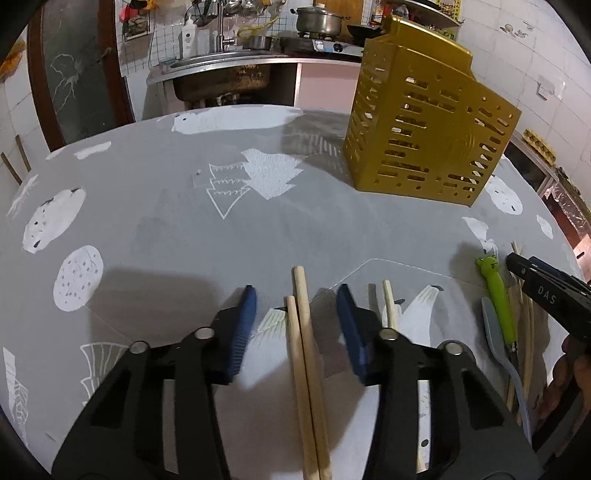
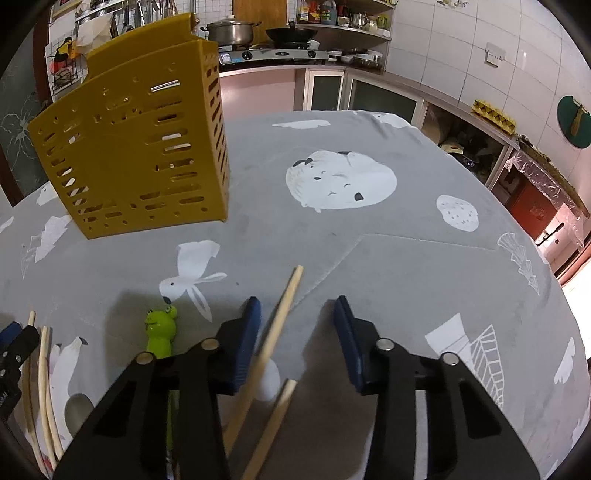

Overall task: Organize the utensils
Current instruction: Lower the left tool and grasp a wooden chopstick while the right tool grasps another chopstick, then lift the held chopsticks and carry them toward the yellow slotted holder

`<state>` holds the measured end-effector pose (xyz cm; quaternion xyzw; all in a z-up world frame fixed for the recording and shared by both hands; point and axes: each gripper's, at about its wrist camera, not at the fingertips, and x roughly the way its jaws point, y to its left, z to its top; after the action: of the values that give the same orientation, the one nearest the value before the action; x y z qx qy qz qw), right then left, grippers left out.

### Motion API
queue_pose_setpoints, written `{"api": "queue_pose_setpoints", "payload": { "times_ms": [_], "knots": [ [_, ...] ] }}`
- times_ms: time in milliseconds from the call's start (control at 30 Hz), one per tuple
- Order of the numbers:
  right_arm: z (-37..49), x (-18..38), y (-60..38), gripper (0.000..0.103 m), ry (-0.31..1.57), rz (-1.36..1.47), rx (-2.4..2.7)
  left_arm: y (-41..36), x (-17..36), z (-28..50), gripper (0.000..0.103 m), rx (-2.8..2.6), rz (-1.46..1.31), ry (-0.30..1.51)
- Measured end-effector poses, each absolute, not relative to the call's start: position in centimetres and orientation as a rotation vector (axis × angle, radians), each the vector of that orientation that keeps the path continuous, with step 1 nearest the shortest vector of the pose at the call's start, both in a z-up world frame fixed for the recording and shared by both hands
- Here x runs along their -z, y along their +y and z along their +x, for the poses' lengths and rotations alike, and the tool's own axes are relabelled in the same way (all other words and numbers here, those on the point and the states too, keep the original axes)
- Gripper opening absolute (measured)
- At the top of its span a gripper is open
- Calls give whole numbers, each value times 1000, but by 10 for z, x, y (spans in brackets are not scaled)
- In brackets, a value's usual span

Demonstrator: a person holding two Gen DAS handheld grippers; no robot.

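Two wooden chopsticks lie side by side on the grey tablecloth, between the blue pads of my left gripper. The pads stand apart from them on both sides, so it is open. My right gripper is open over two more chopsticks; the longer one runs close along the left pad, while the right pad is well clear. A gold slotted utensil holder stands upright further back on the table. A green frog-handled utensil lies between the two grippers.
A grey spoon and several more thin sticks lie beside the frog utensil. Another chopstick rests just right of my left gripper. Beyond the far table edge are a sink and a stove with pots.
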<state>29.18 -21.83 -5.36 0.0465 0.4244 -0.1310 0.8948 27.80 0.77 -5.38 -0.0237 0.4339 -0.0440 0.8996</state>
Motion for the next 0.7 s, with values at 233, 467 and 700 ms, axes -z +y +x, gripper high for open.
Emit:
{"api": "queue_pose_setpoints", "payload": {
  "times_ms": [233,467,700],
  "knots": [
    [300,53,-211,18,890,100,269,14,55,287,20,79,-78,919],
    [311,52,-211,9,886,94,249,11,55,295,8,76,-88,941],
    [308,47,-219,8,869,128,211,10,51,298,8,82,-91,934]
  ]
}}
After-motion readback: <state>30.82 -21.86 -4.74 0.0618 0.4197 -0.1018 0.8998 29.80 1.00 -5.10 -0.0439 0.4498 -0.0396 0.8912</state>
